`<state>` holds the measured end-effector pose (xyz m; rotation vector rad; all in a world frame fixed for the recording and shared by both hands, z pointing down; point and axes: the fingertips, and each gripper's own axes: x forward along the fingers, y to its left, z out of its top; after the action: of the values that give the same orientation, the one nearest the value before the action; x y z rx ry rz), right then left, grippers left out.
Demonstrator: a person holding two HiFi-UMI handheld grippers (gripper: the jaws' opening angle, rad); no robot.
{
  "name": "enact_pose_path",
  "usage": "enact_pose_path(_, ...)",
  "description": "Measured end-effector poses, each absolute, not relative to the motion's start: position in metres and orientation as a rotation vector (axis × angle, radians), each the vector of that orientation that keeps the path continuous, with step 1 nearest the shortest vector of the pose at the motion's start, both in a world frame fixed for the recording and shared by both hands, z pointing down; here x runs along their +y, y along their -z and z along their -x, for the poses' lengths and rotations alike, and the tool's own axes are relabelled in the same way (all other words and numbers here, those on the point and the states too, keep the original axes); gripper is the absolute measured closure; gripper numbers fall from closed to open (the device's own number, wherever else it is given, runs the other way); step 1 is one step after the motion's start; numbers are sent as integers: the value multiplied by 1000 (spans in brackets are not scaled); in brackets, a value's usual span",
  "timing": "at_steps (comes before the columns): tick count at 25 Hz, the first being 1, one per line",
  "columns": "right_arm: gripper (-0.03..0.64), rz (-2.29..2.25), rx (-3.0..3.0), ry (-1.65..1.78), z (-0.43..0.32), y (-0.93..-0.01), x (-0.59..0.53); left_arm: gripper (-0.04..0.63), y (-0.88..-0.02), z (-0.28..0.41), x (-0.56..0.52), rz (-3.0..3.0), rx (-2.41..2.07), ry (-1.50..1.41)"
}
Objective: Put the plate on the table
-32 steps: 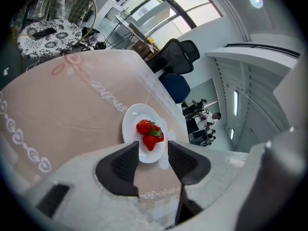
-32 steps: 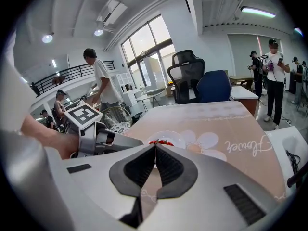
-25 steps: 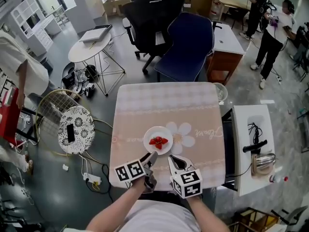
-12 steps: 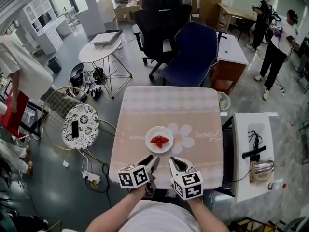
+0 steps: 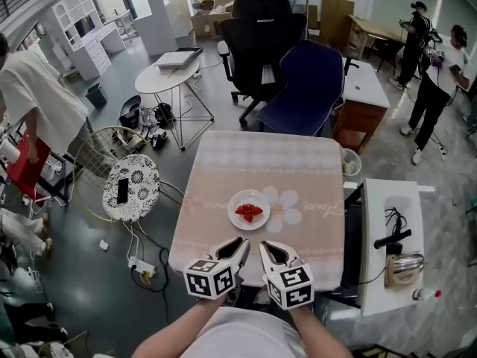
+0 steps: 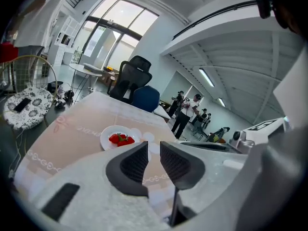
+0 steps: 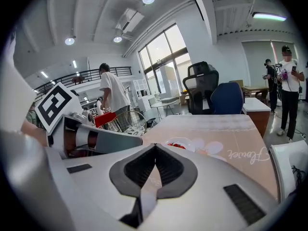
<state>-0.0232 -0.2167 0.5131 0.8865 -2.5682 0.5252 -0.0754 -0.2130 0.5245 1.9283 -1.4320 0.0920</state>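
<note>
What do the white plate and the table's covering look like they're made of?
Plate: probably glazed ceramic or melamine, going by its smooth, plain white, slightly shiny surface. Table covering: likely a vinyl or fabric cloth, matte pinkish-beige with printed checks, a daisy and script.

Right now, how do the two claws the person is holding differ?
The left claw has jaws slightly apart, having just been closing, with nothing between them; the right claw has jaws meeting at the tips. The left claw angles in from left of the plate, the right claw from its right. Both are empty, short of the plate on the table.
</note>
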Motion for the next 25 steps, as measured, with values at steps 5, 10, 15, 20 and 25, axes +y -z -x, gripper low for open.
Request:
enact_pose_path(5,614,-862,-2613,-489,25,-504,-206,549,-511,71,-201,-2010,-1482,-135)
enact_pose_path(10,614,-841,-2645,-448,31,-498,-203,584,-505,65,-199,-2072,-1511,-182)
enact_pose_path(15,614,-842,-2653,-434,29,-496,-202,589,-502,62,-196,-2094,-1523,-193)
enact_pose_path(20,614,-846,-2651,-446,28,-495,-202,589,-501,62,-196,-2091,-1519,-198)
enact_pose_path(25,614,-854,-2646,-446,26,-493,-201,589,-501,60,-196,-2090,-1513,-209)
